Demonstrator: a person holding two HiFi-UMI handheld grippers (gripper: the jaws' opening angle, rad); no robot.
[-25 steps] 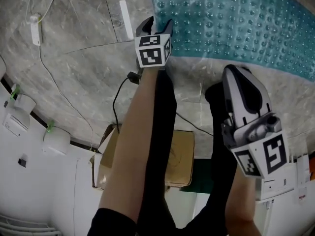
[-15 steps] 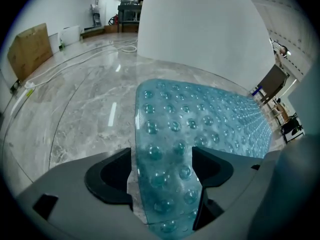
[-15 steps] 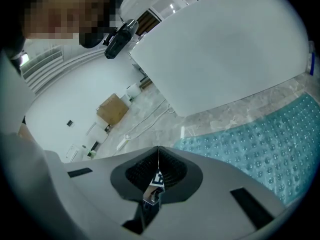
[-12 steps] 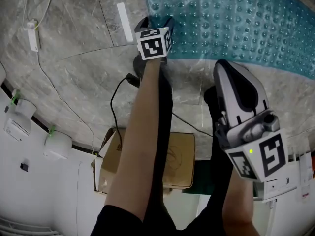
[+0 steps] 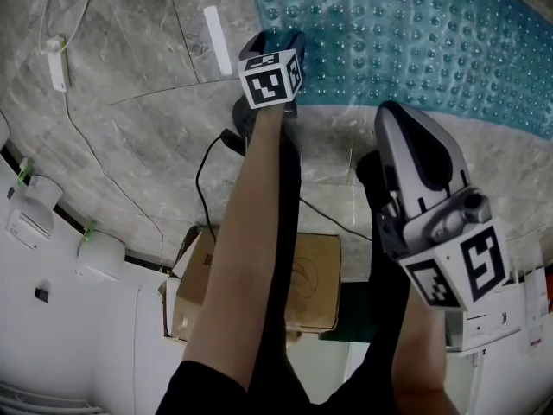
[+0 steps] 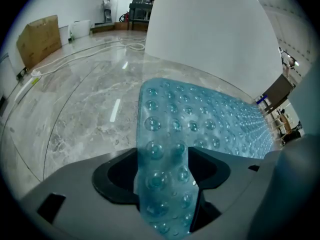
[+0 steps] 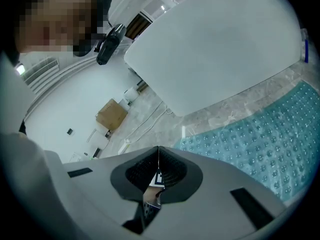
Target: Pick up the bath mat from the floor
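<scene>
— Where does the mat lie?

— The teal, translucent, bubble-studded rubber bath mat [image 5: 415, 41] lies on the grey marble-tiled floor [image 5: 130, 119], filling the head view from twelve to three o'clock. Only its near corner seems lifted.

— Lifted by what?

— The left gripper [image 5: 272, 41] stands at twelve o'clock from the picture's centre, pointing steeply down at that corner. In the left gripper view the corner runs up between the two jaws. They stand wide and have just been closing a little, but I see no pad pinching the rubber yet.

— Why go for the corner?

— My guess is that a flat mat offers no other hold. A corner peels up, and thin rubber slips easily into the gap.

— And the right gripper [image 5: 399, 119]?

— At four o'clock, just short of the mat's near edge. Its jaws are pressed together on nothing. It looks parked, probably waiting to take a second hold once the mat comes up.

— What differs from a second ago?

— The left gripper has come down closer onto the corner. The right gripper has hardly shifted. The brown cardboard box [image 5: 315, 275] at six o'clock sits where it did.
</scene>
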